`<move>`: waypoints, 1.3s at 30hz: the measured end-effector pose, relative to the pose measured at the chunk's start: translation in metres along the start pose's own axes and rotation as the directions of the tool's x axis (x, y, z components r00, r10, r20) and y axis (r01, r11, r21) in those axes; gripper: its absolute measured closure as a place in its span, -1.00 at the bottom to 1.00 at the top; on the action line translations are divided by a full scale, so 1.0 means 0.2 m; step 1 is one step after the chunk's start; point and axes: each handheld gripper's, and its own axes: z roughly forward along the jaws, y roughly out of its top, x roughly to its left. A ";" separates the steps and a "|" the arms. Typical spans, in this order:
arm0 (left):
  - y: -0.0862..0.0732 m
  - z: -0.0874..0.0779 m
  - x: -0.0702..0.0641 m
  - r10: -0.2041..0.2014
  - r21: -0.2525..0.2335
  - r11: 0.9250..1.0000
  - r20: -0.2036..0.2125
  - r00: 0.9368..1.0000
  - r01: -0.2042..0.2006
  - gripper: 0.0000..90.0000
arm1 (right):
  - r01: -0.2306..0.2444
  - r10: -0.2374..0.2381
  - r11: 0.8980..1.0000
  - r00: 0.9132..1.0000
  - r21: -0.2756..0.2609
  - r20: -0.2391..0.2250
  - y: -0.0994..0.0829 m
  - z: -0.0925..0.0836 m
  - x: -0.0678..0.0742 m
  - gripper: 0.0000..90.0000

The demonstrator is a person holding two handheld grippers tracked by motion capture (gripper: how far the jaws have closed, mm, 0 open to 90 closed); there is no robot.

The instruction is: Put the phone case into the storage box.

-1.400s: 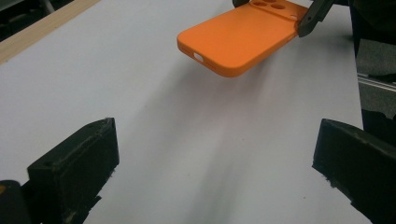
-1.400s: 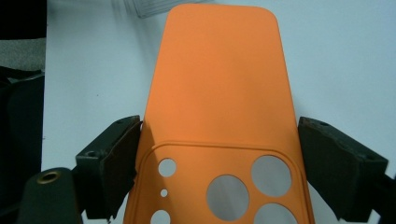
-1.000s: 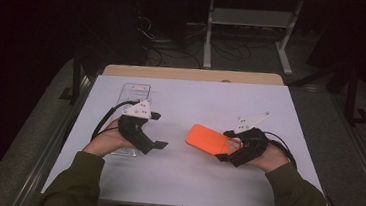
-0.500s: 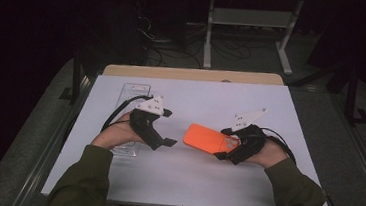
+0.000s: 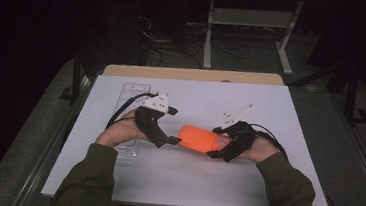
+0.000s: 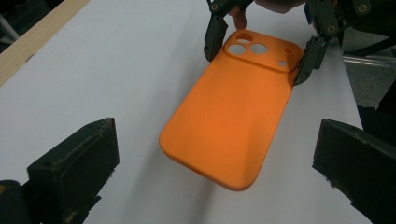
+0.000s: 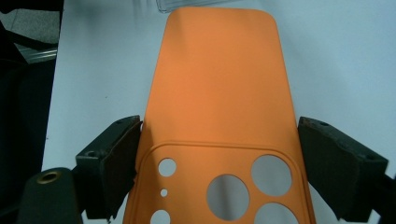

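One orange phone case point(image 5: 197, 138) lies crosswise, camera end right

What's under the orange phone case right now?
Under the orange phone case, held at its camera end by the right gripper, lies white table, seen through the cutouts. Anything directly beneath is covered.

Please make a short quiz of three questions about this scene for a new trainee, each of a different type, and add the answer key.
1. True or false: the right gripper holds the orange phone case at the end with the camera cutouts.
2. What do the jaws of the left gripper do?
A. stand open, apart from the case
B. clamp the case
C. clamp the clear tray
3. Fill in: the case is held over a ____ table top.

Key
1. True: in the right gripper view both pads sit against the case edges beside the cutouts.
2. A: in the left gripper view the case lies between and beyond them, untouched.
3. white
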 end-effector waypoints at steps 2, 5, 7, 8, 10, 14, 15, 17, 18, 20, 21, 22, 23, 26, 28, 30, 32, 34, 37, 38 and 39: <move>0.00 0.00 0.00 0.004 -0.003 1.000 0.005 1.000 -0.004 -1.00 | 0.003 -0.003 1.000 1.000 0.006 -0.001 0.00 0.01 0.01 -0.67; 0.00 0.02 -0.02 0.010 0.001 1.000 0.024 1.000 -0.010 -1.00 | 0.008 -0.008 1.000 1.000 0.005 -0.012 0.01 0.02 0.01 -0.67; 0.00 0.03 -0.03 0.012 0.006 1.000 0.039 0.999 -0.013 -1.00 | 0.015 -0.015 1.000 1.000 0.002 -0.019 0.01 0.02 0.02 -0.67; 0.00 0.03 -0.03 0.023 0.016 1.000 0.047 0.999 -0.023 -1.00 | 0.014 -0.014 1.000 1.000 0.000 -0.024 0.01 0.02 0.03 -0.67; 0.00 0.04 -0.03 0.023 0.024 0.999 0.053 0.998 -0.024 -1.00 | 0.018 -0.018 1.000 0.999 0.003 -0.031 0.02 0.02 0.03 -0.67; 0.00 0.05 -0.05 0.028 0.033 0.999 0.077 0.997 -0.031 -1.00 | 0.044 -0.044 0.999 0.998 -0.001 -0.037 0.02 0.03 0.04 -0.67; 0.00 0.06 -0.06 0.022 0.027 0.999 0.079 0.997 -0.025 -1.00 | 0.051 -0.051 0.999 0.998 -0.003 -0.040 0.02 0.04 0.04 -0.67; 0.00 0.07 -0.06 0.027 0.036 0.999 0.086 0.996 -0.030 -1.00 | 0.051 -0.051 0.999 0.998 -0.003 -0.049 0.03 0.04 0.05 -0.67; 0.00 0.07 -0.06 0.031 0.039 0.999 0.092 0.995 -0.035 -1.00 | 0.059 -0.059 0.998 0.997 -0.001 -0.050 0.03 0.05 0.05 -0.67; 0.00 0.08 -0.07 0.032 0.046 0.998 0.092 0.995 -0.036 -1.00 | 0.064 -0.064 0.998 0.996 0.004 -0.055 0.04 0.06 0.06 -0.67; 0.00 0.08 -0.07 0.033 0.049 0.998 0.097 0.995 -0.037 -1.00 | 0.066 -0.066 0.998 0.996 0.002 -0.055 0.04 0.06 0.06 -0.67; 0.00 0.09 -0.07 0.034 0.049 0.998 0.100 0.994 -0.039 -1.00 | 0.069 -0.068 0.998 0.996 0.004 -0.058 0.04 0.06 0.06 -0.67; 0.00 0.09 -0.07 0.038 0.053 0.998 0.104 0.994 -0.044 -1.00 | 0.072 -0.071 0.997 0.996 0.004 -0.056 0.04 0.06 0.06 -0.67; 0.00 0.09 -0.08 0.043 0.059 0.997 0.108 0.993 -0.050 -1.00 | 0.069 -0.069 0.998 0.996 0.005 -0.059 0.04 0.06 0.07 -0.67; 0.00 0.09 -0.09 0.046 0.065 0.996 0.116 0.992 -0.053 -1.00 | 0.073 -0.073 0.997 0.995 0.000 -0.062 0.05 0.06 0.07 -0.67; 0.00 0.10 -0.09 0.050 0.068 0.996 0.113 0.992 -0.058 -1.00 | 0.078 -0.078 0.997 0.995 0.000 -0.065 0.05 0.06 0.08 -0.67; 0.00 0.11 -0.09 0.054 0.079 0.995 0.111 0.992 -0.063 -1.00 | 0.088 -0.088 0.996 0.994 -0.001 -0.069 0.06 0.06 0.08 -0.67; 0.00 0.12 -0.09 0.050 0.093 0.994 0.124 0.991 -0.062 -1.00 | 0.092 -0.092 0.996 0.993 0.001 -0.071 0.06 0.07 0.09 -0.67; 0.00 0.14 -0.10 0.058 0.111 0.991 0.135 0.989 -0.073 -1.00 | 0.095 -0.095 0.995 0.993 -0.003 -0.073 0.07 0.07 0.09 -0.67; 0.00 0.14 -0.10 0.068 0.120 0.989 0.137 0.988 -0.085 -1.00 | 0.098 -0.098 0.995 0.993 0.000 -0.071 0.07 0.07 0.09 -0.67; 0.00 0.15 -0.11 0.067 0.120 0.989 0.143 0.988 -0.084 -1.00 | 0.099 -0.099 0.995 0.992 0.001 -0.073 0.07 0.07 0.09 -0.67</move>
